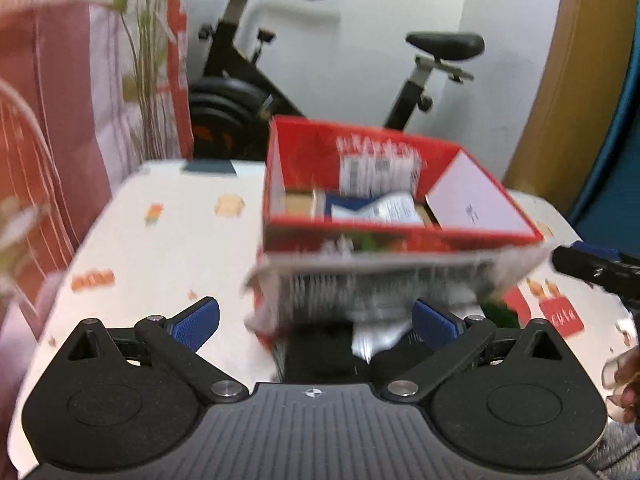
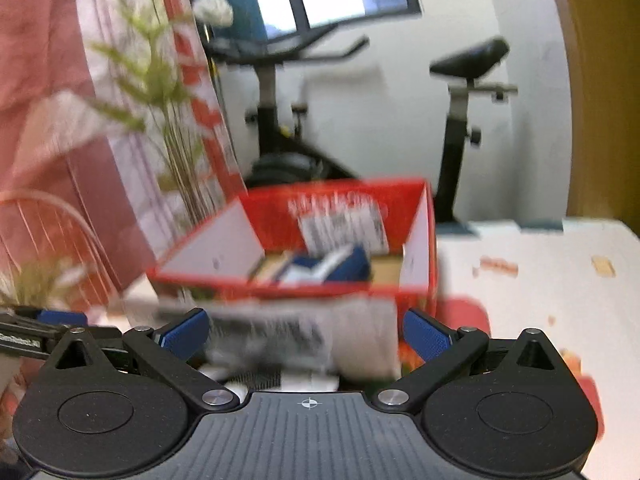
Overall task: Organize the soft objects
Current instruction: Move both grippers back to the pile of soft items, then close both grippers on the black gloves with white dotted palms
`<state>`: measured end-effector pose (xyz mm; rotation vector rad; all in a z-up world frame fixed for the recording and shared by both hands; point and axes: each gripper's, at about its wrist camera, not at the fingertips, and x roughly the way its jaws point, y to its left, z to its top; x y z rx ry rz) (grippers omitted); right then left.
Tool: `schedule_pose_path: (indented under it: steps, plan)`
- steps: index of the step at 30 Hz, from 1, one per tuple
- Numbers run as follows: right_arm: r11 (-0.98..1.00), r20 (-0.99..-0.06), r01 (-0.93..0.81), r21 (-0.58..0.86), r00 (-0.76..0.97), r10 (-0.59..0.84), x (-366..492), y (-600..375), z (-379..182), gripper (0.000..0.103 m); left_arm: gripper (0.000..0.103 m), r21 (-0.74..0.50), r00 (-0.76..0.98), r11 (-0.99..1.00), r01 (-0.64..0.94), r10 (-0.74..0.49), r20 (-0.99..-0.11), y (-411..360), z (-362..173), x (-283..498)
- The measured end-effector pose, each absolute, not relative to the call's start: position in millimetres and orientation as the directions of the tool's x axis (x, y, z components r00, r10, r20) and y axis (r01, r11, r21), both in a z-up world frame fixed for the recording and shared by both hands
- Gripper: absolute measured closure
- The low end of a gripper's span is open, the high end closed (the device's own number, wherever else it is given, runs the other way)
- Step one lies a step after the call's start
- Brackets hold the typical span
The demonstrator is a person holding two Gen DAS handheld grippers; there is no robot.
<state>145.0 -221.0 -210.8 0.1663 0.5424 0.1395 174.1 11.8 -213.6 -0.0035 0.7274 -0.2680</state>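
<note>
- Right now the left gripper (image 1: 316, 322) stands with its jaws spread wide; its blue pads (image 1: 198, 322) press on nothing.
- Between and just beyond those pads hangs or lies a blurred grey-and-white soft item (image 1: 360, 284) with a red edge, streaked by motion; whether it rests on the table or is in the air cannot be told.
- Just behind that item sits an open red box (image 1: 404, 232) on the white patterned tablecloth (image 1: 160, 248), toward the far middle of the table.
- Inside the box lie a blue-and-white packet (image 1: 376, 208) and a brown carton (image 1: 298, 202); a white card (image 1: 476, 200) leans against the box's right wall.
- Likewise the right gripper (image 2: 306, 338) has its jaws wide apart, and nothing is clamped between the blue pads (image 2: 424, 338).
- In the right wrist view the same soft item (image 2: 320, 336) spreads across the gap between the pads, close in front of the box (image 2: 280, 288); contact with either pad is unclear through the blur.
- At the right edge of the left wrist view the right gripper's black tip (image 1: 596, 266) reaches in, and part of a hand (image 1: 628, 380) shows below it.
- Beyond the table stands a black exercise bike (image 1: 280, 92) against a white wall, with a pink curtain (image 1: 52, 92) and green plant stems (image 1: 150, 60) to the far left.
</note>
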Motion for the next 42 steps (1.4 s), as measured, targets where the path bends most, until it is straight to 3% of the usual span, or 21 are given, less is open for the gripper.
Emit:
schedule_pose_path:
  steps: [6,16,22,26,31,36,39,42]
  plan:
    - [0.983,-0.552,-0.109,0.148,0.816,0.173,150,-197,-234,0.0,0.0,-0.052,0.719,0.974,0.221,-0.199,-0.666,14,-233,172]
    - [0.959,-0.613,-0.281,0.04,0.751,0.246,154,-149,-257,0.0,0.0,-0.17,0.657,0.97,0.174,-0.243,-0.714,34,-265,179]
    - [0.929,-0.638,-0.369,-0.012,0.719,0.277,158,-131,-265,0.002,0.0,-0.163,0.675,0.973,0.162,-0.23,-0.701,34,-271,181]
    - [0.915,-0.66,-0.402,-0.037,0.697,0.28,162,-124,-273,0.012,0.0,-0.207,0.672,0.964,0.165,-0.264,-0.692,36,-273,184]
    - [0.913,-0.678,-0.402,-0.072,0.691,0.25,162,-125,-281,0.028,0.0,-0.176,0.681,0.959,0.221,-0.281,-0.676,30,-277,186]
    - [0.923,-0.673,-0.382,-0.041,0.694,0.257,163,-137,-279,0.054,0.002,-0.235,0.628,0.928,0.289,-0.369,-0.685,22,-284,194]
    - [0.928,-0.672,-0.373,-0.014,0.69,0.267,163,-143,-278,0.058,0.012,-0.243,0.594,0.913,0.328,-0.4,-0.698,12,-289,196]
    - [0.929,-0.671,-0.37,-0.008,0.691,0.269,163,-146,-279,0.059,0.013,-0.317,0.558,0.888,0.334,-0.457,-0.693,12,-293,199]
